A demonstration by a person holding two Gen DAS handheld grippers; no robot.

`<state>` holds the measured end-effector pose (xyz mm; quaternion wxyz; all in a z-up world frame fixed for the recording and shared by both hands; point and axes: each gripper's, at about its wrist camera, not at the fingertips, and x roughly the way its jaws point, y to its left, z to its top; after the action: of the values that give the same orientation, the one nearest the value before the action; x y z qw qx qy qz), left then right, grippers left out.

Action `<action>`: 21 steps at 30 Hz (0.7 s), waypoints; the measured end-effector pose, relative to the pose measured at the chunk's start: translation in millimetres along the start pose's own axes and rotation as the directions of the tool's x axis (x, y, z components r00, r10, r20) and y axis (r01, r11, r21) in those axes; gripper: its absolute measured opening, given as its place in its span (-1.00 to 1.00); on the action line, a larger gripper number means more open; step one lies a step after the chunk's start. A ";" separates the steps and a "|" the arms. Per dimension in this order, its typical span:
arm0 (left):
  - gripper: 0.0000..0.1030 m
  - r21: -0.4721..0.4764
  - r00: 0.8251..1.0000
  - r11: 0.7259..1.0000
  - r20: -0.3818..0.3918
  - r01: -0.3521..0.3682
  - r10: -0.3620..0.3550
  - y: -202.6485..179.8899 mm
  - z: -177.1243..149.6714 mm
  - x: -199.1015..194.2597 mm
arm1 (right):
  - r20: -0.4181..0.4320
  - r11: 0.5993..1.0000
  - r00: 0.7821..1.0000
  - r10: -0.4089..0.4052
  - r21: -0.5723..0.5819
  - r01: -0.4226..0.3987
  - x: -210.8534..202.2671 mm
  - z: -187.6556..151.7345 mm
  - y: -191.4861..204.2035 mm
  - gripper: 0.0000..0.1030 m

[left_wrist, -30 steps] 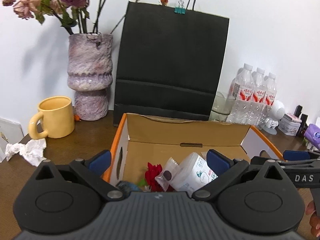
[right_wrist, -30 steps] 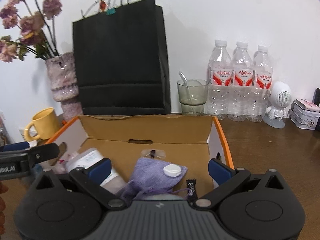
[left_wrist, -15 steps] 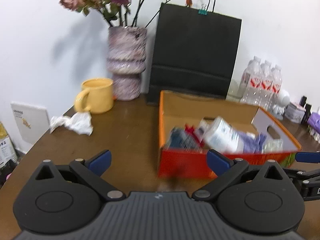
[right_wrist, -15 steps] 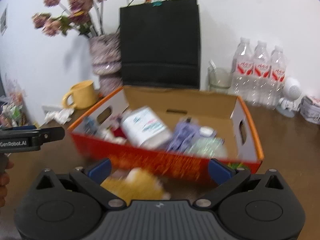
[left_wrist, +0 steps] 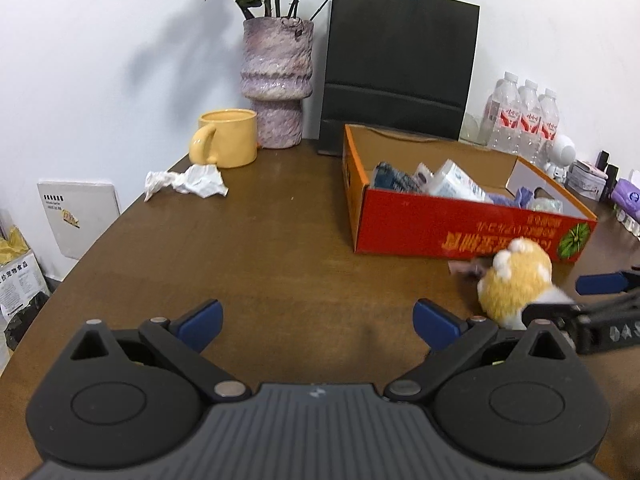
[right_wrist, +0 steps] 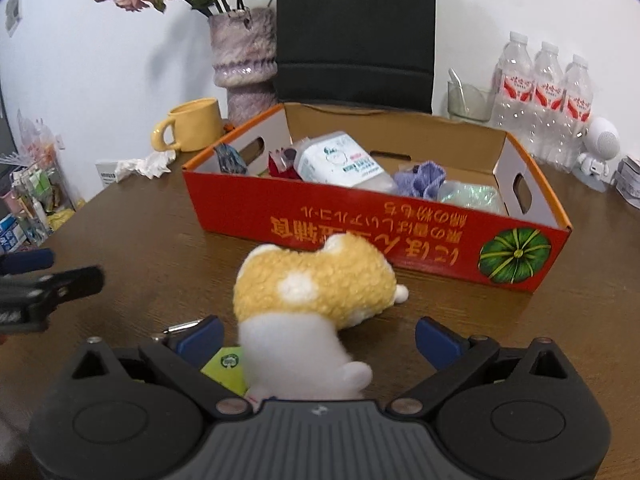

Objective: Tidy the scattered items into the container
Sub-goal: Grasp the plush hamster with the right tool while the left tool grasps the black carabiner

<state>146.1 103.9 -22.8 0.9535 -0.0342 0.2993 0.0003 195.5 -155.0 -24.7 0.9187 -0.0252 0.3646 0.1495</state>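
Step in hand, judged: pickup of plush toy [right_wrist: 316, 284], yellow and white, lying on table [left_wrist: 280, 240] just in front of red cardboard box [right_wrist: 376, 236], near its long printed wall. Right gripper [right_wrist: 318, 338] low over toy's white end, jaws spread wide, one either side of plush, not yet pressing it. Left gripper [left_wrist: 318, 322] also wide open, empty, over bare wood well left of box.

Box already holding white wipes pack [right_wrist: 340, 162], purple cloth [right_wrist: 424, 178], shiny clear packet [right_wrist: 468, 196], dark items at left end.

Next move, judged: close right jaws on soft body, lift clear of front wall, release inside box. Plush likely to compress; deep bite advisable.

Also outside box: crumpled tissue [left_wrist: 188, 184] left of box beside yellow mug [left_wrist: 226, 142]; unclear whether it counts as a scattered item.

Hard to make out: green tag [right_wrist: 226, 366] and metal clip [right_wrist: 180, 328] under right gripper, partly hidden. Small pinkish object [left_wrist: 466, 268] between toy and box blurred, not identifiable. Box floor mostly hidden by front wall.
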 end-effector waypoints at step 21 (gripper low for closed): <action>0.86 0.193 0.985 0.969 -0.103 0.156 -0.138 -51.9 -15.7 31.3 | -0.007 0.991 0.999 -0.042 0.124 0.042 -14.3 -28.2 -45.6 0.01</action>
<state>163.9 50.5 -50.1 0.9352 0.0399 0.3368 -0.1019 180.4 -206.6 -38.6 0.9206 0.0237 0.3748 0.1073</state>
